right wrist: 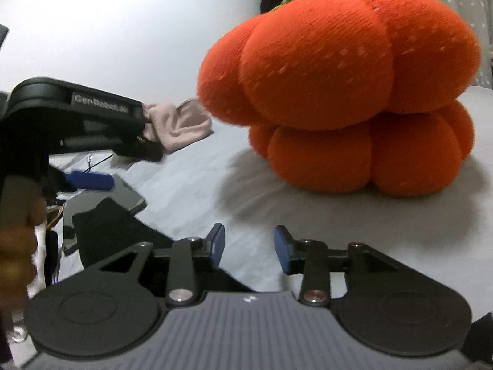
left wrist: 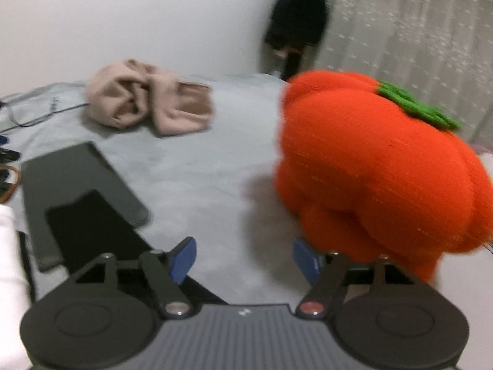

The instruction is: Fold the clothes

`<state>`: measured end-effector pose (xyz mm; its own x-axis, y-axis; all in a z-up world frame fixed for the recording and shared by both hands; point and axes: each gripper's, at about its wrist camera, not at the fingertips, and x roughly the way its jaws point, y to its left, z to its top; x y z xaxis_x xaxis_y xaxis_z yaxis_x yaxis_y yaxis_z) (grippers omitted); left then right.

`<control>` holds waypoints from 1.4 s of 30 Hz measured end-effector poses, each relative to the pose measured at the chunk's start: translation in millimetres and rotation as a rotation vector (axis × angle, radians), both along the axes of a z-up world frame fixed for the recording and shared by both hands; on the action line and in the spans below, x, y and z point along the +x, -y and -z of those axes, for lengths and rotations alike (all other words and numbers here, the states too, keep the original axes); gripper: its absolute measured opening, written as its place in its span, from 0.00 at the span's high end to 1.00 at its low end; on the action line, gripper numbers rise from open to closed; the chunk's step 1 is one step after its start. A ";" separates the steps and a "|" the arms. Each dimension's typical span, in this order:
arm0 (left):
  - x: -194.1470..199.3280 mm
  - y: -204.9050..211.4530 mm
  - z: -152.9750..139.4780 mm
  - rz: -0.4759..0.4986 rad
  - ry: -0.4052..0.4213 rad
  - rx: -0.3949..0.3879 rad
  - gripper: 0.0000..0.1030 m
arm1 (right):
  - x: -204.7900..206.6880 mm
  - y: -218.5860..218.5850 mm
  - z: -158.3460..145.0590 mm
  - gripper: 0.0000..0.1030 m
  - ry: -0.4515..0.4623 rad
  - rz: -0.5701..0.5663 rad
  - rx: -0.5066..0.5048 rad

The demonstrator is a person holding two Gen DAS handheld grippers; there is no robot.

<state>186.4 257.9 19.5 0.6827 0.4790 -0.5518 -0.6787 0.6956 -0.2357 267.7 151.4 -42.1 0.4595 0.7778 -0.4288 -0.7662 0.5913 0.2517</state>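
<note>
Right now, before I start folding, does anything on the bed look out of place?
Yes. A big orange pumpkin plush sits mid-bed, and a dark tablet lies at the left. Neither is clothing. The beige garment lies crumpled at the far side.

Clutter on the bed, away from the laundry

A big orange pumpkin-shaped plush (right wrist: 348, 92) with a green felt top (left wrist: 416, 106) sits on the pale grey bedsheet (left wrist: 200, 169) toward the right side, casting a soft shadow. Over on the left side a dark flat tablet (left wrist: 71, 185) lies on the sheet, with a smaller black slab (left wrist: 92, 225) resting across its near part. Thin cables (left wrist: 37, 114) trail along the far left edge. Beyond the far edge of the bed, something dark (left wrist: 297, 18) hangs in the corner where the white wall (left wrist: 138, 15) meets a pale patterned curtain (left wrist: 416, 30).
</note>
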 end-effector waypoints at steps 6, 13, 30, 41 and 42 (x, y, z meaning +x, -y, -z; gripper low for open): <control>10.0 9.9 20.2 0.098 0.040 -0.084 0.22 | 12.0 15.7 -8.3 0.61 -0.002 0.063 -0.010; 22.5 7.0 47.2 0.187 0.078 -0.222 0.23 | 13.8 9.3 2.5 0.58 0.045 0.102 -0.102; 25.1 78.9 31.0 0.663 0.258 -0.300 0.23 | -24.0 121.3 -53.7 0.51 -0.001 0.359 -0.158; 28.0 189.6 87.6 1.197 0.267 -0.234 0.24 | -92.8 300.5 -50.7 0.44 -0.116 0.762 -0.264; 26.3 196.9 90.0 1.219 0.246 -0.192 0.24 | -95.3 313.3 -48.2 0.44 -0.131 0.793 -0.264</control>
